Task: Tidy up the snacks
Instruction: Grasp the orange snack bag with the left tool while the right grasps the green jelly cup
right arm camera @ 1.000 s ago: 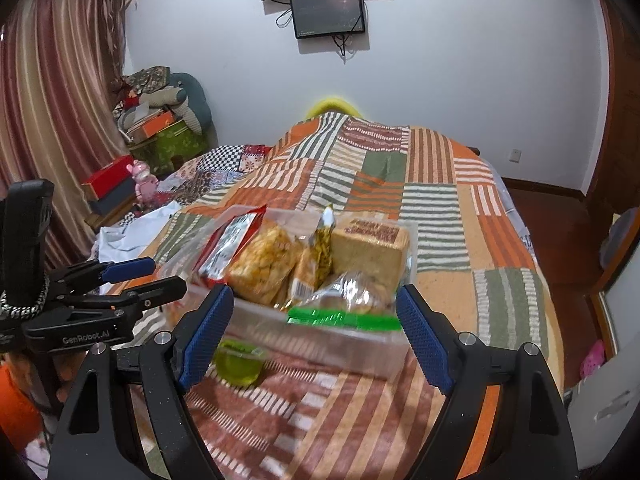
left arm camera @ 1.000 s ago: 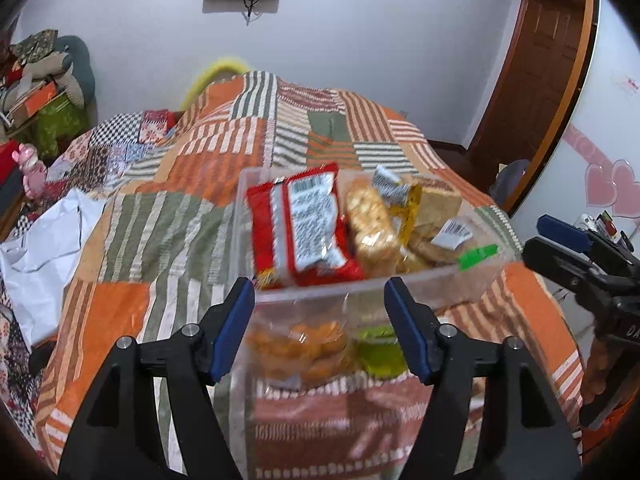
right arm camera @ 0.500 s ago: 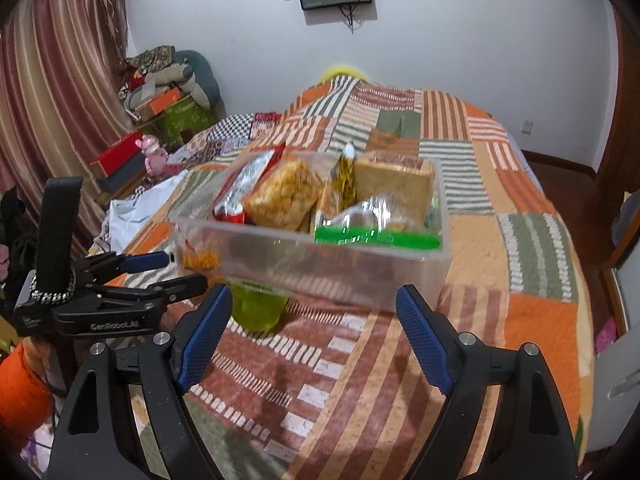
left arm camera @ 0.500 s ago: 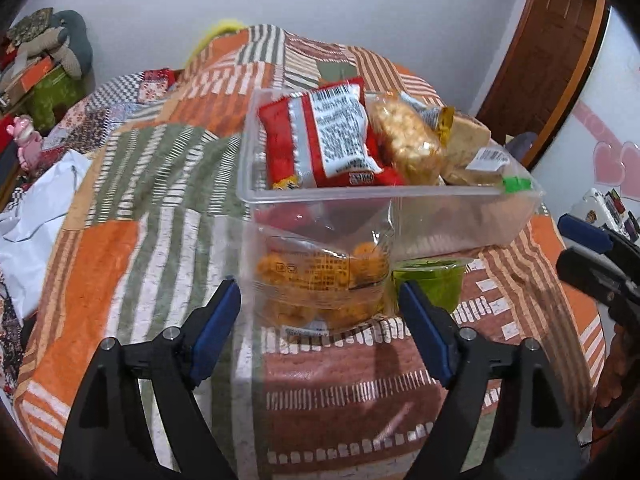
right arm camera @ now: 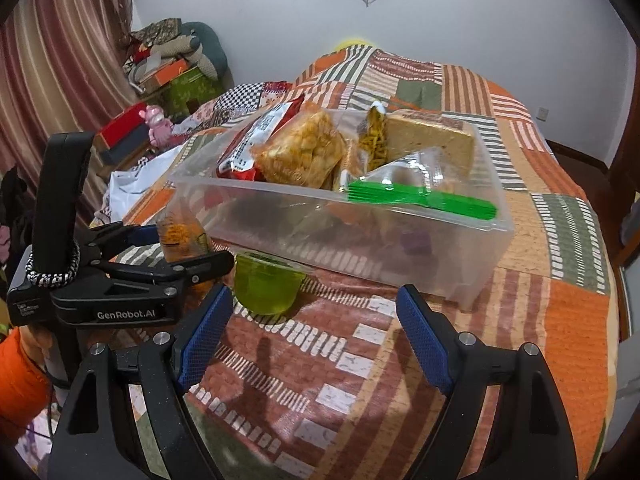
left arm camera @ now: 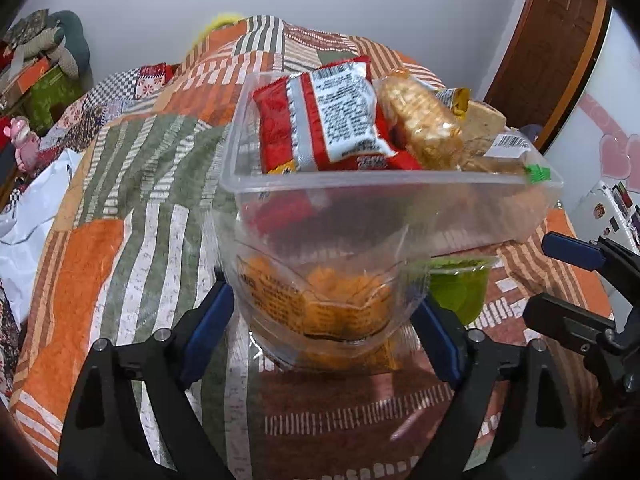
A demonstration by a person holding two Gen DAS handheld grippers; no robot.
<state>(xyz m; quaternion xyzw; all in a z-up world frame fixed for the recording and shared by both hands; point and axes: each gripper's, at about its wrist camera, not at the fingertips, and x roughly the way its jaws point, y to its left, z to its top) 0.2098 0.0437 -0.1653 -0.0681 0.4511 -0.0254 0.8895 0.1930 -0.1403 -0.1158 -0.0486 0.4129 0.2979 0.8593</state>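
Observation:
A clear plastic bin on the patchwork bed holds a red snack bag, a bag of puffed snacks, a tan cake slab and a green-sealed pack. A clear bag of orange snacks lies in front of the bin, between the open fingers of my left gripper, which stand on either side of it. A green jelly cup stands beside it. My right gripper is open and empty, just short of the cup.
The bed's quilt spreads all round the bin. White cloth lies at the bed's left edge. Boxes, cushions and a pink toy stand by the curtain on the left. A wooden door is at the right.
Both grippers have dropped and moved forward toward the bin's front. My left gripper's open fingers now flank the orange snack bag. My right gripper has come nearer the green cup.

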